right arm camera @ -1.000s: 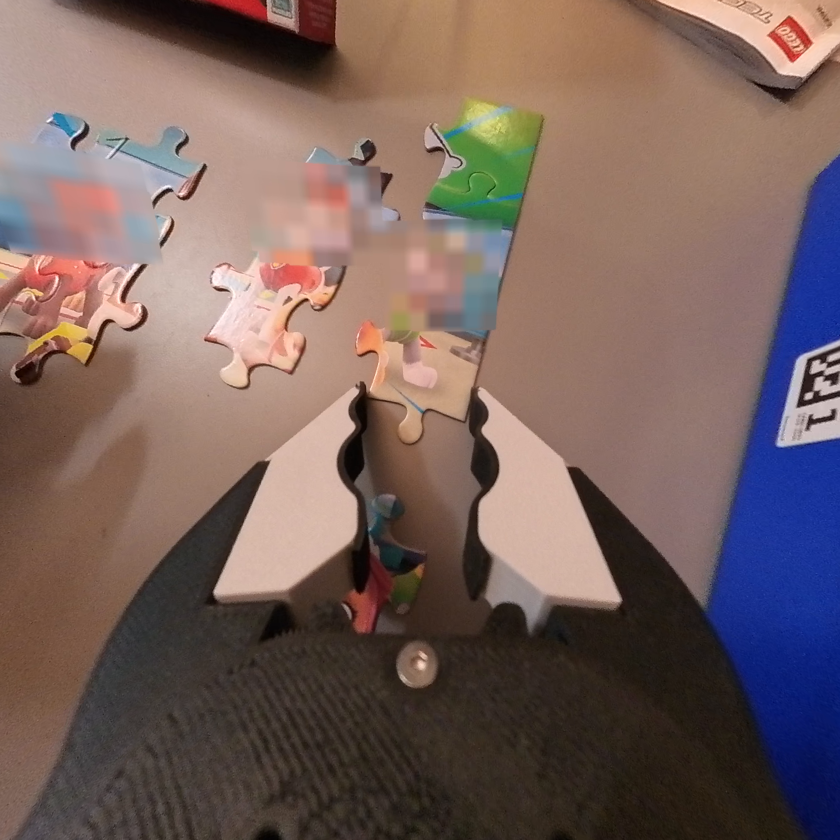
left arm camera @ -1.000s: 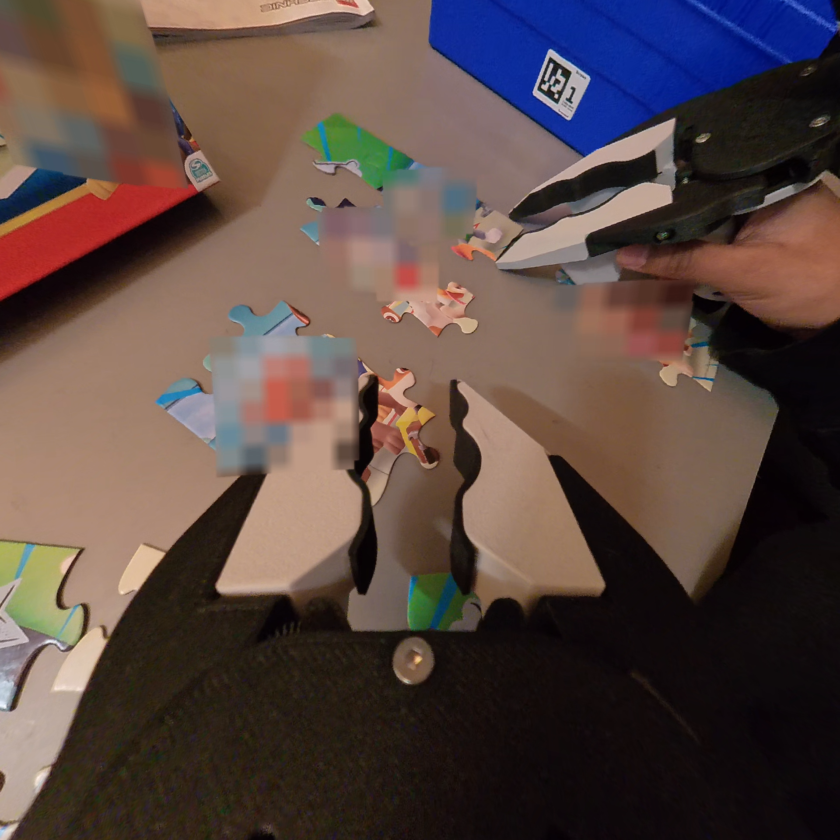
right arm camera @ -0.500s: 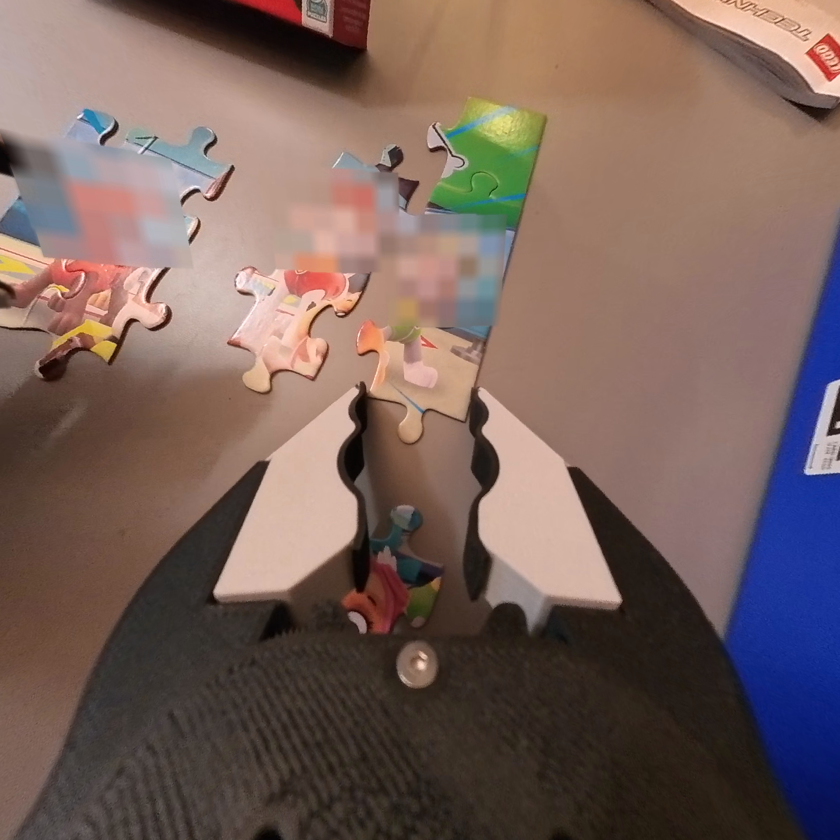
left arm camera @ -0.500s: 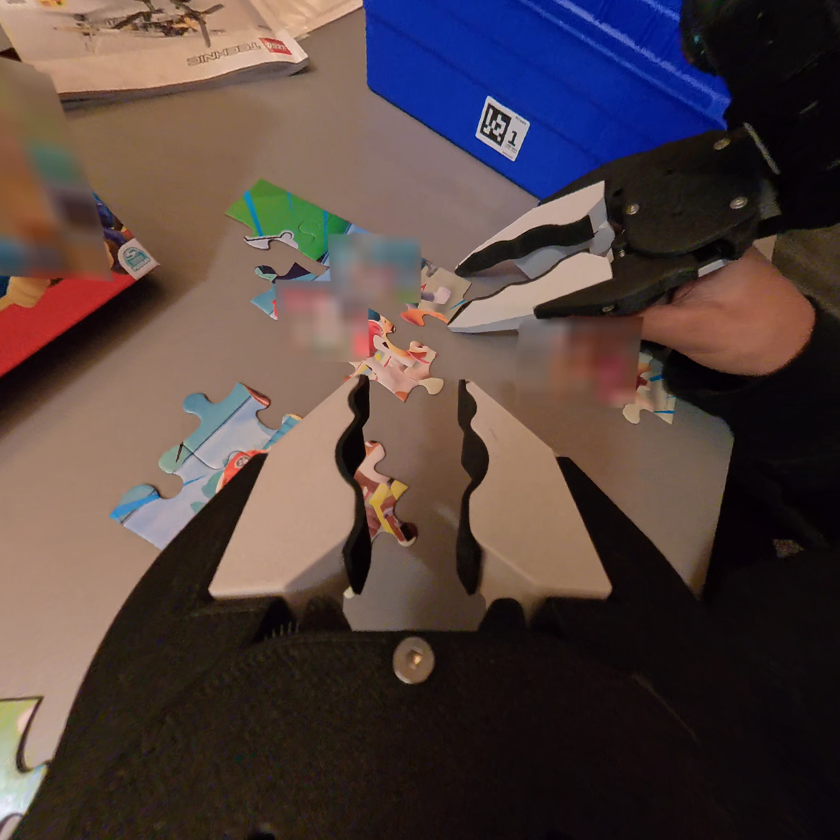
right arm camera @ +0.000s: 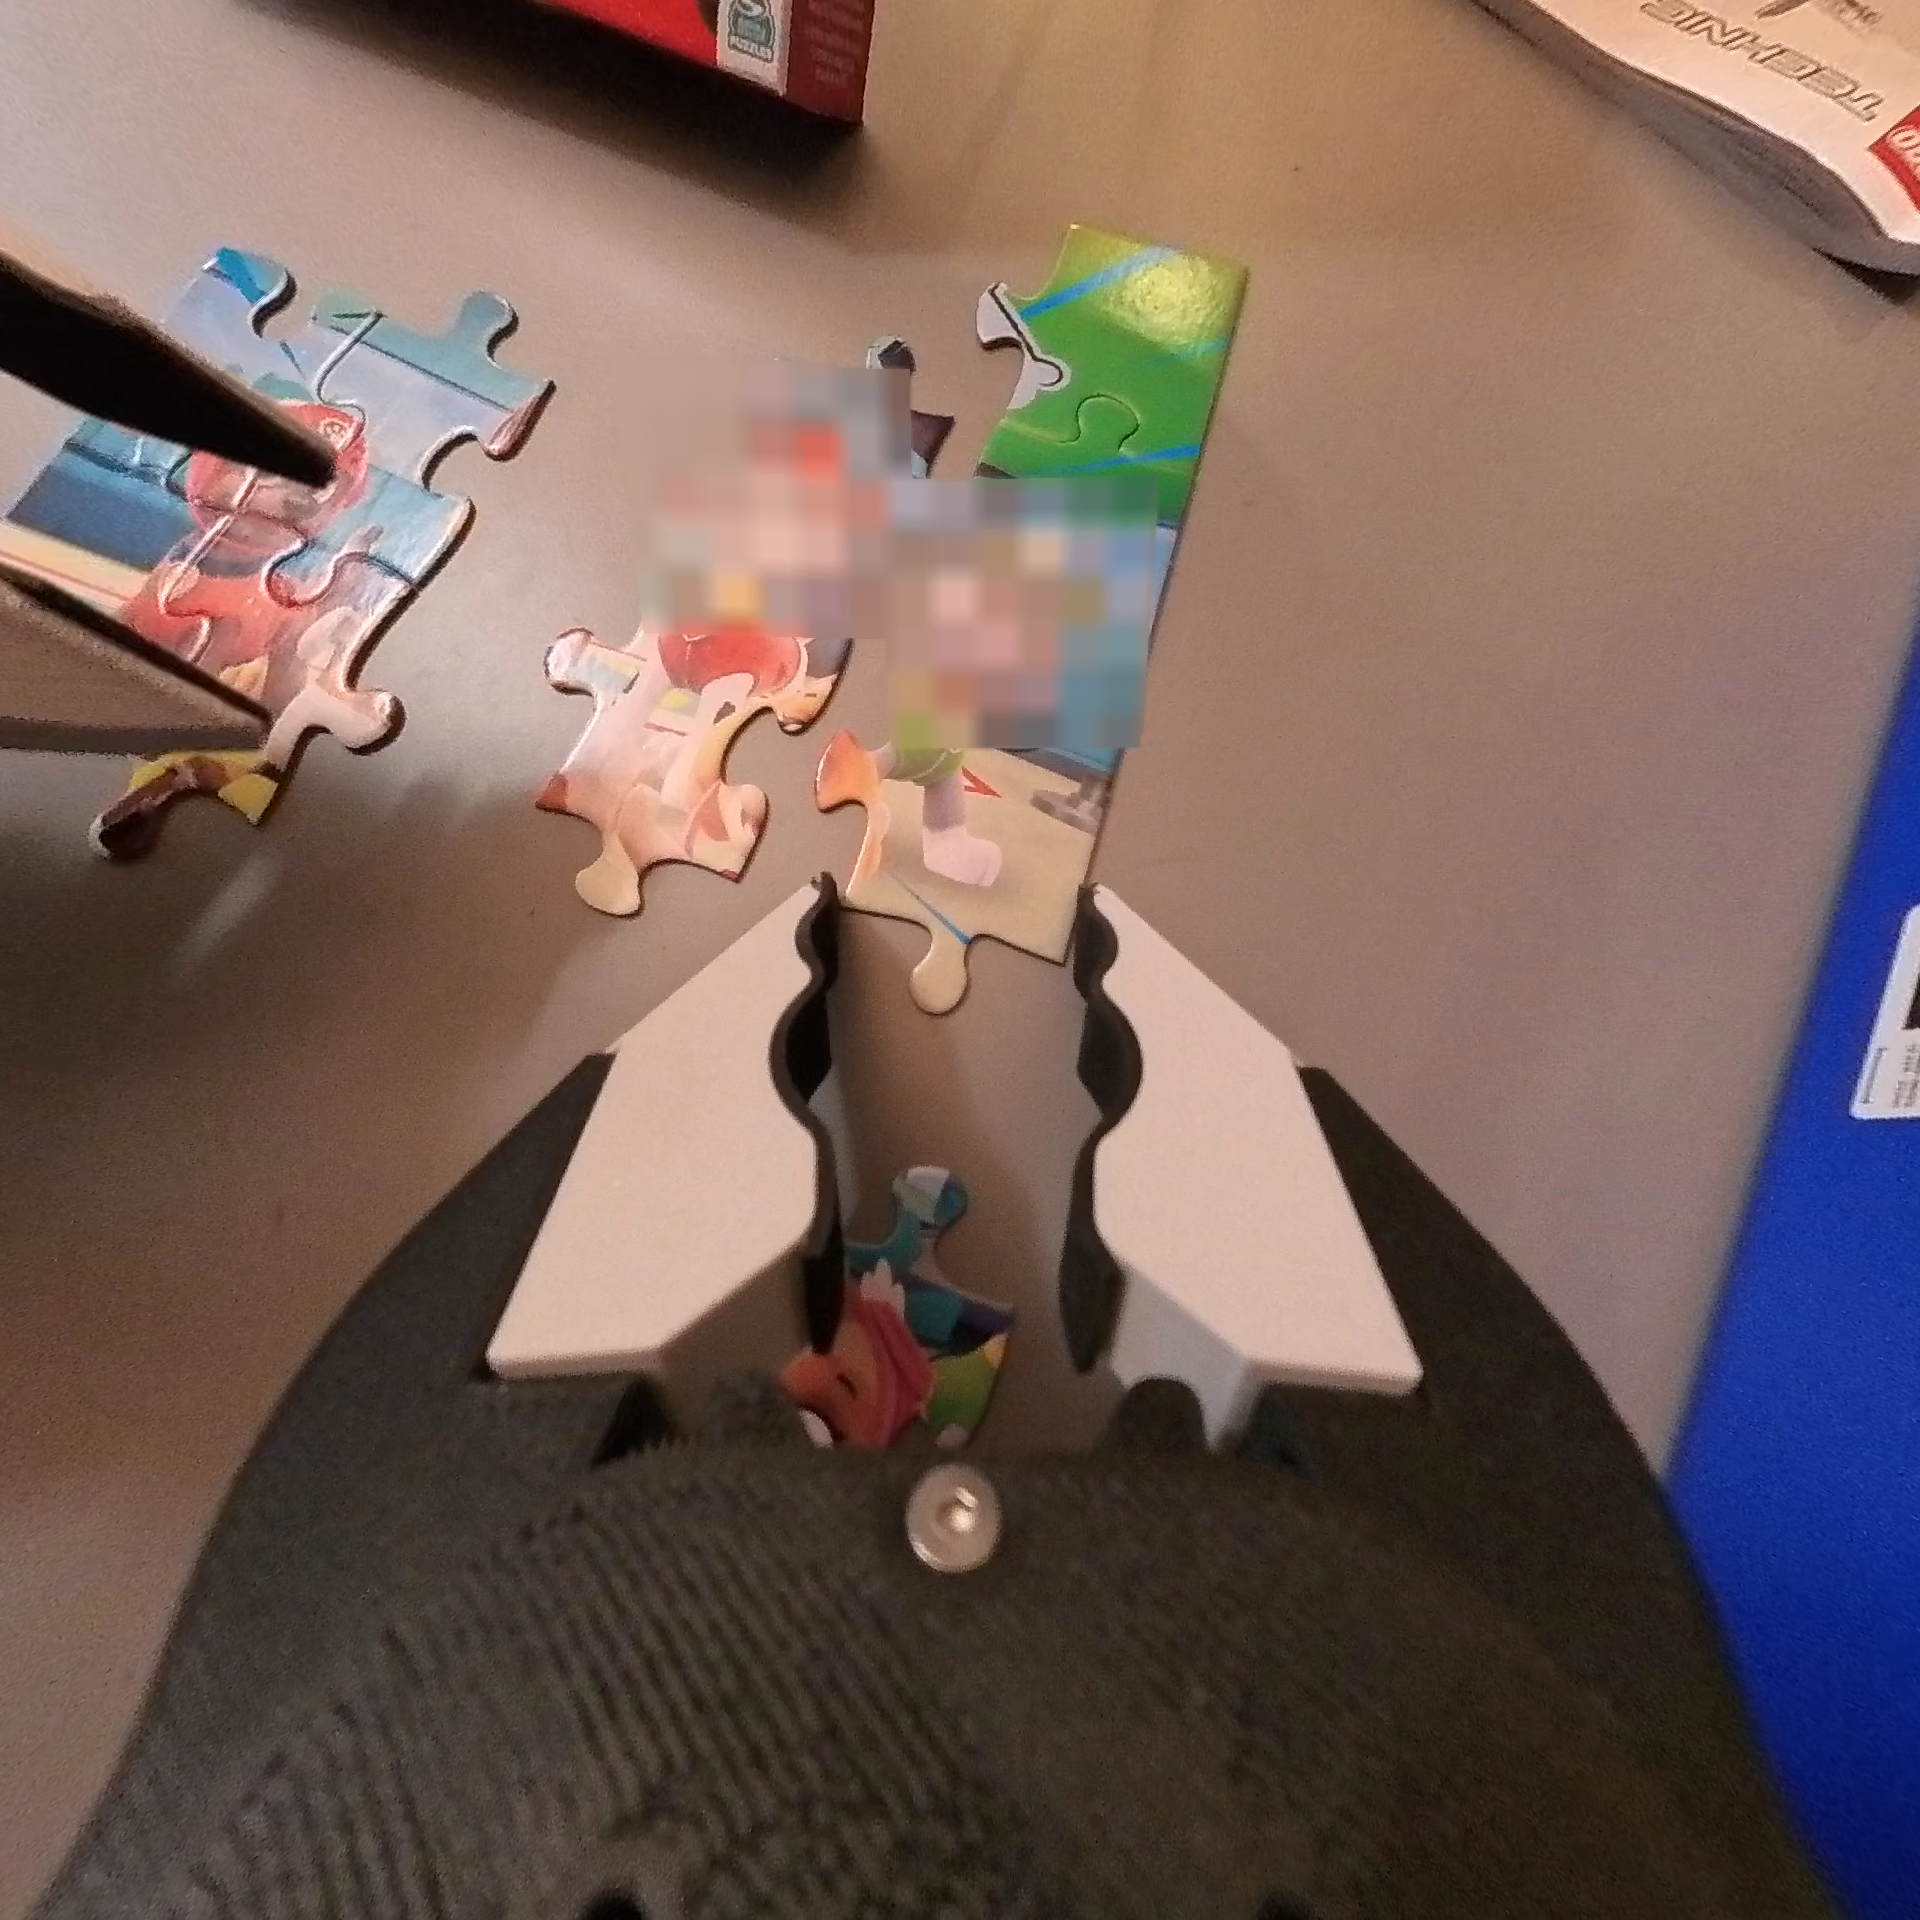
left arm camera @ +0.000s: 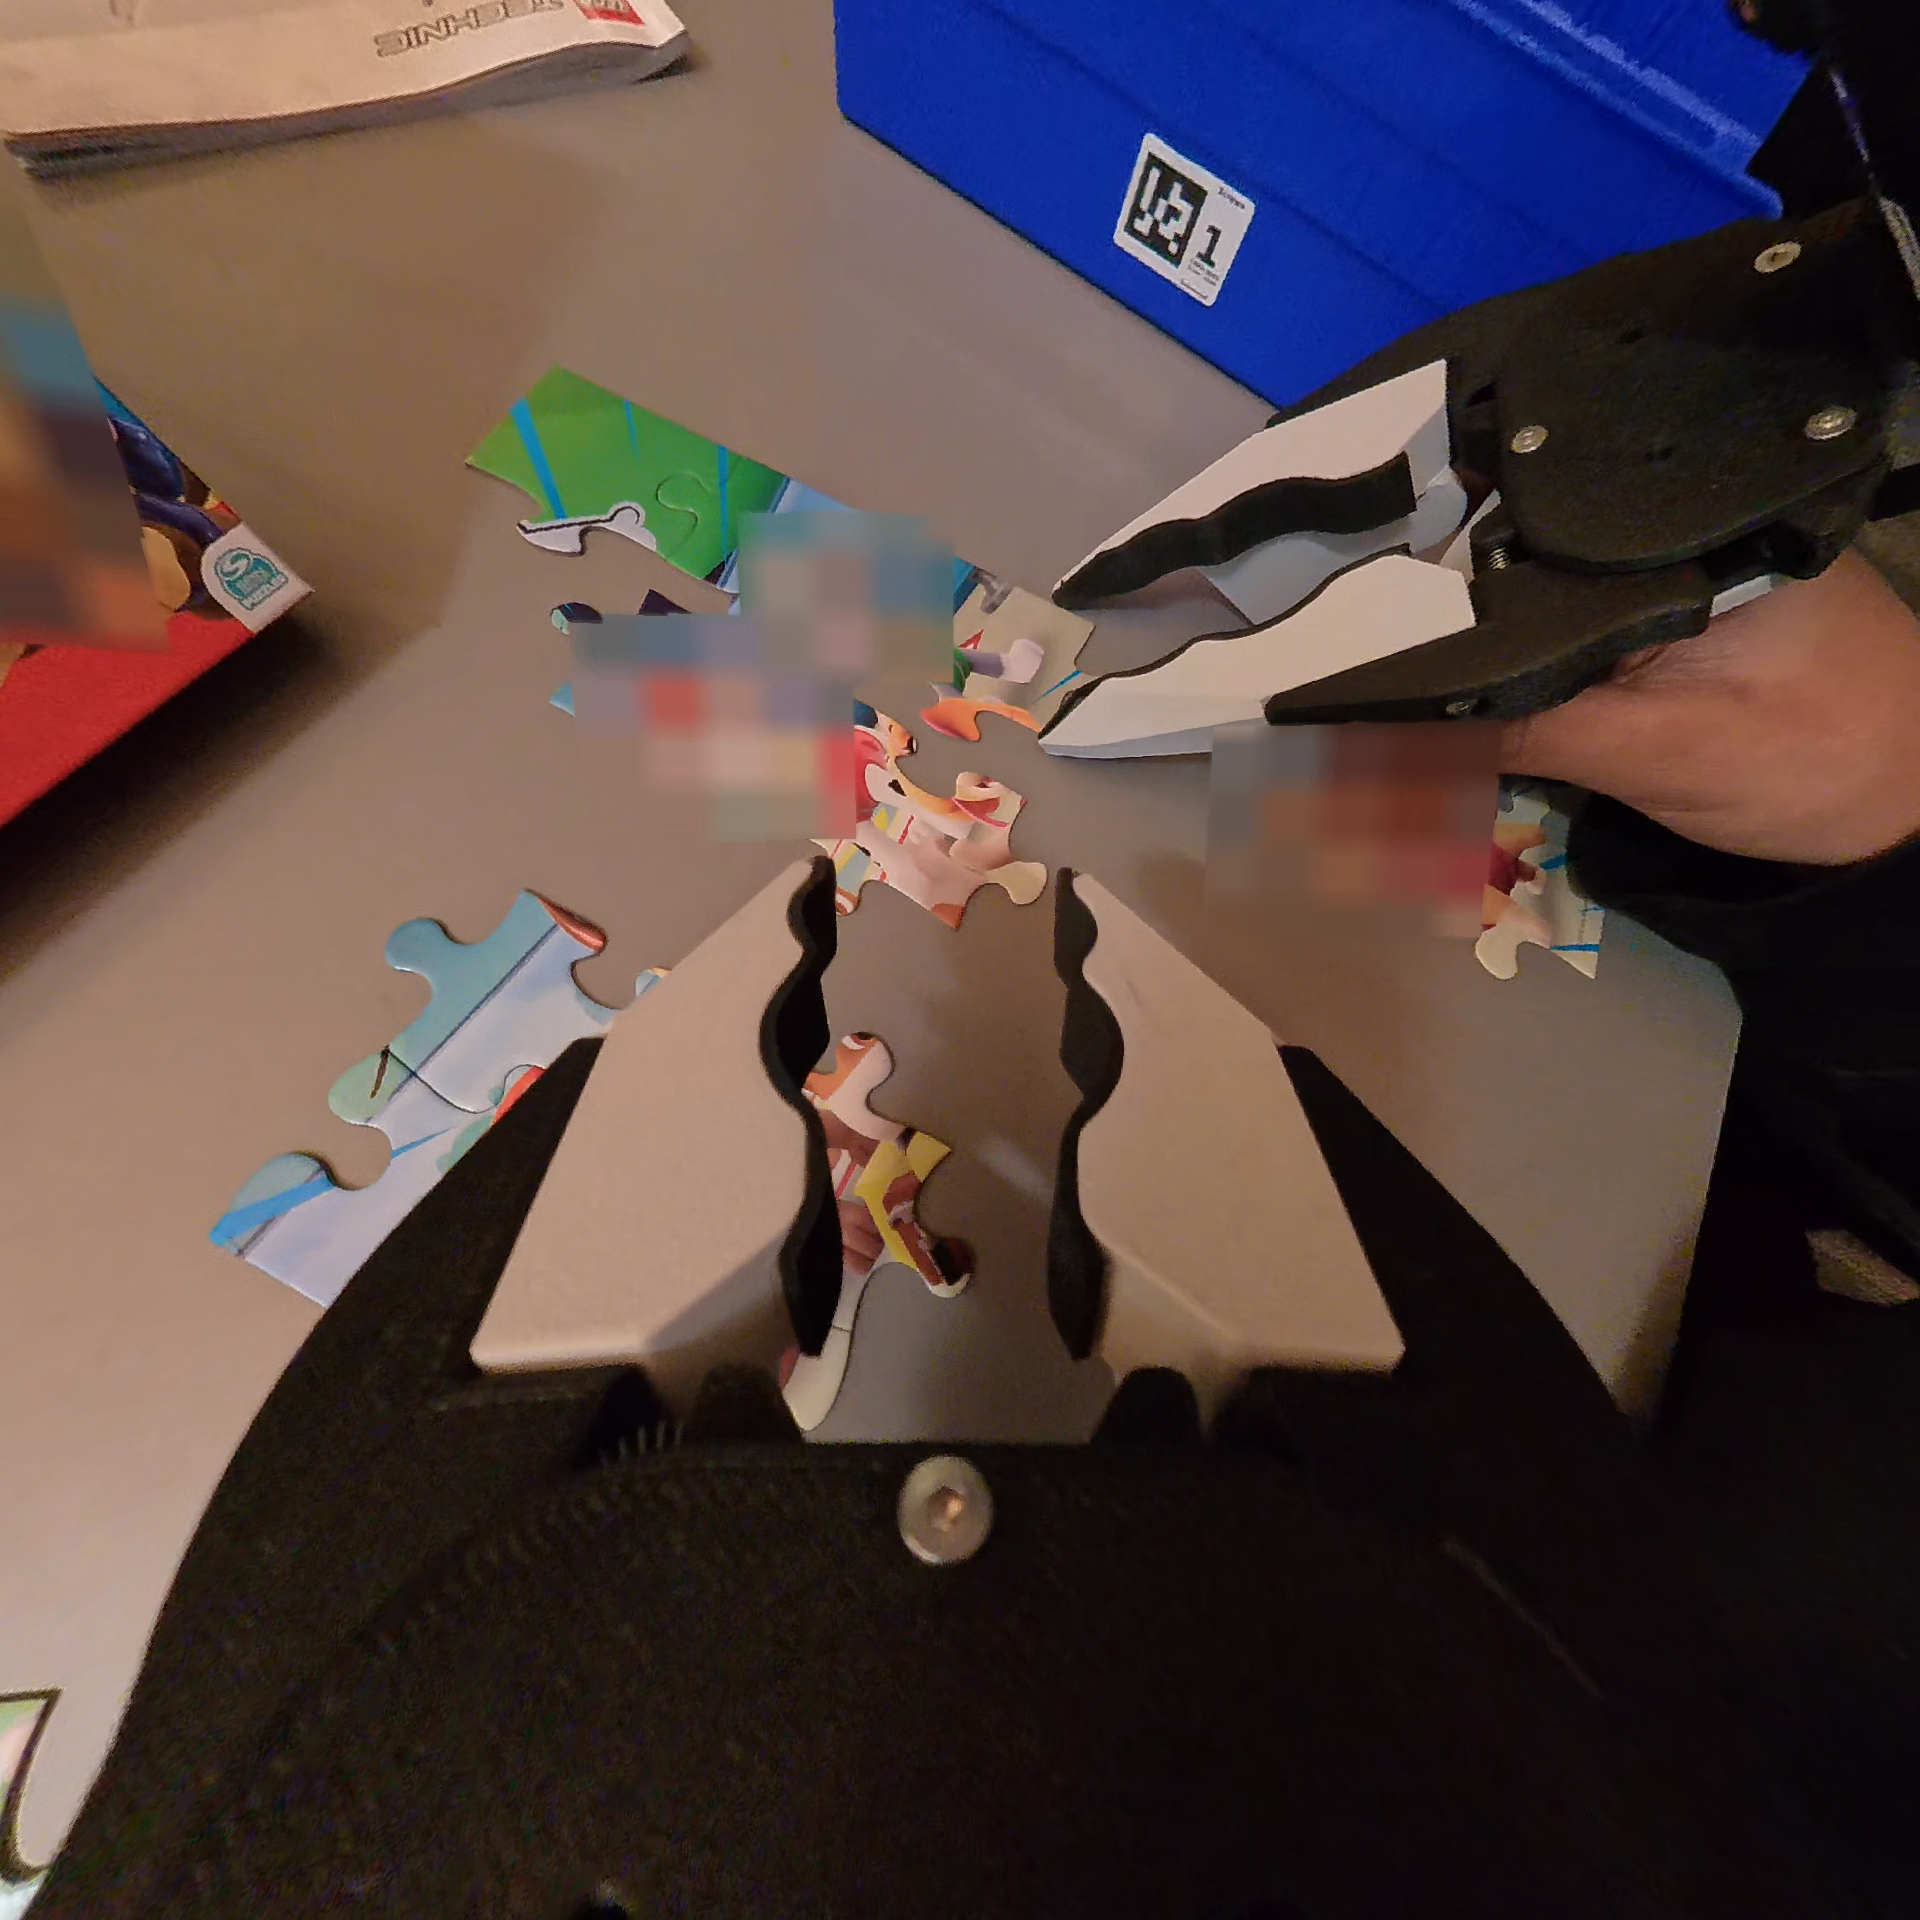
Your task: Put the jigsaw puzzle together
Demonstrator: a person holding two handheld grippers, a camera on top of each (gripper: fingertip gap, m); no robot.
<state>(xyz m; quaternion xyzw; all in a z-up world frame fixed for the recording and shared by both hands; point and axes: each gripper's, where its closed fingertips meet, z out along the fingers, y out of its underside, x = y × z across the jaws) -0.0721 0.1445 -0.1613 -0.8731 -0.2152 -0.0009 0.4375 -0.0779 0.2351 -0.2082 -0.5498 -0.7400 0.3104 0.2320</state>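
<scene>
Colourful puzzle pieces lie on a grey table (left arm camera: 312, 416). My left gripper (left arm camera: 945, 894) is open and holds nothing. Its tips hover just short of a loose orange-and-white piece (left arm camera: 935, 831). A yellow-and-orange piece (left arm camera: 883, 1164) lies on the table under its fingers, beside joined light-blue pieces (left arm camera: 447, 1060). My right gripper (right arm camera: 956, 904) is open, with its tips either side of the end piece (right arm camera: 966, 831) of a joined strip that runs up to a green piece (right arm camera: 1132, 353). That piece lies flat on the table. The right gripper also shows in the left wrist view (left arm camera: 1060, 665), held by a hand.
A blue bin (left arm camera: 1351, 156) with a white tag stands at the far right and also shows in the right wrist view (right arm camera: 1818, 935). A red puzzle box (left arm camera: 104, 675) is at the left. A booklet (left arm camera: 312, 62) lies at the back. More loose pieces lie under the right gripper (right arm camera: 914, 1320) and near the hand (left arm camera: 1538, 904). My right gripper's tips are some 4 centimetres from the loose orange-and-white piece (left arm camera: 935, 831). Look for it in the right wrist view (right arm camera: 658, 758) too.
My left jaws have opened wider, and the left gripper has moved forward over the yellow-and-orange piece toward the loose piece. The right gripper has hardly moved.
</scene>
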